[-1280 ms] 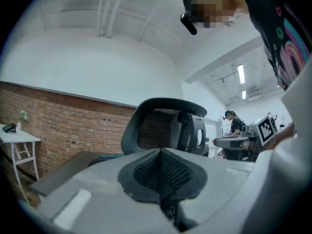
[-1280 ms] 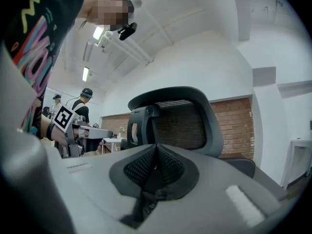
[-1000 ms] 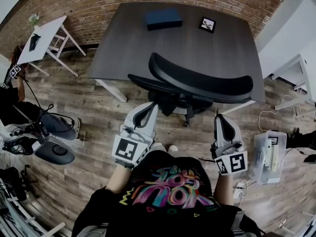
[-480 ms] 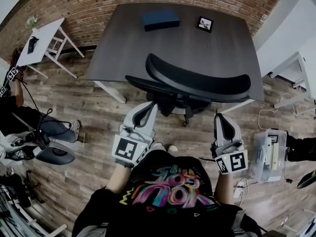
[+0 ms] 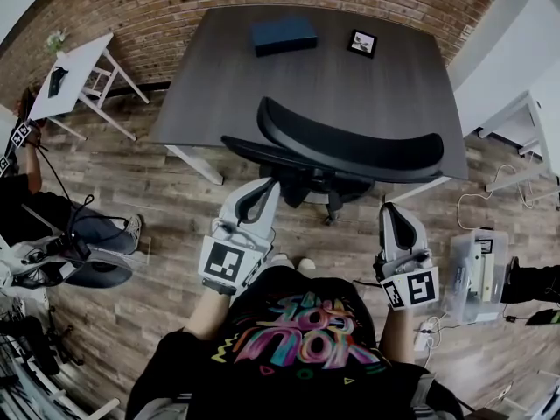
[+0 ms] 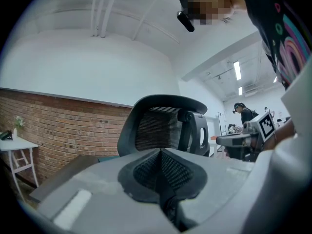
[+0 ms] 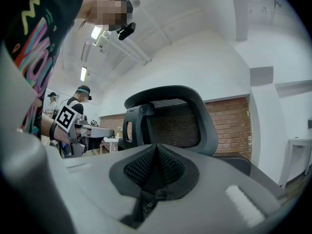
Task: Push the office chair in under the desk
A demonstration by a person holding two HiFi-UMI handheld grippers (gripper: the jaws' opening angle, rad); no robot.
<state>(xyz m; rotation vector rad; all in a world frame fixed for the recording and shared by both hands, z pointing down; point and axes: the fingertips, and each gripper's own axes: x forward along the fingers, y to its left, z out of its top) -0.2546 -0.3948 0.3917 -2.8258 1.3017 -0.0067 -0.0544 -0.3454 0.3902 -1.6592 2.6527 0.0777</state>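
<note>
The black office chair [image 5: 350, 150] stands at the near edge of the dark desk [image 5: 227, 77], and from the head view its curved backrest overlaps that edge. My left gripper [image 5: 265, 191] is shut and empty, pointing at the chair's left rear with a small gap. Shut and empty too, my right gripper [image 5: 391, 210] hangs behind the backrest's right end, apart from it. Just ahead of the shut left gripper [image 6: 160, 154] rises the mesh backrest [image 6: 158, 126]. That backrest [image 7: 180, 123] also stands beyond the shut right gripper [image 7: 156, 149].
A blue box [image 5: 283, 35] and a small framed card [image 5: 366, 43] lie on the desk. A white side table [image 5: 74, 64] stands at the far left and white furniture [image 5: 525, 68] at the right. A clear bin [image 5: 477, 274] sits on the floor at the right. A person [image 5: 35, 199] sits at the left.
The head view has drifted slightly, so chair and desk sit a touch further left. Both grippers hold their places, shut. Someone at the right edge has moved.
</note>
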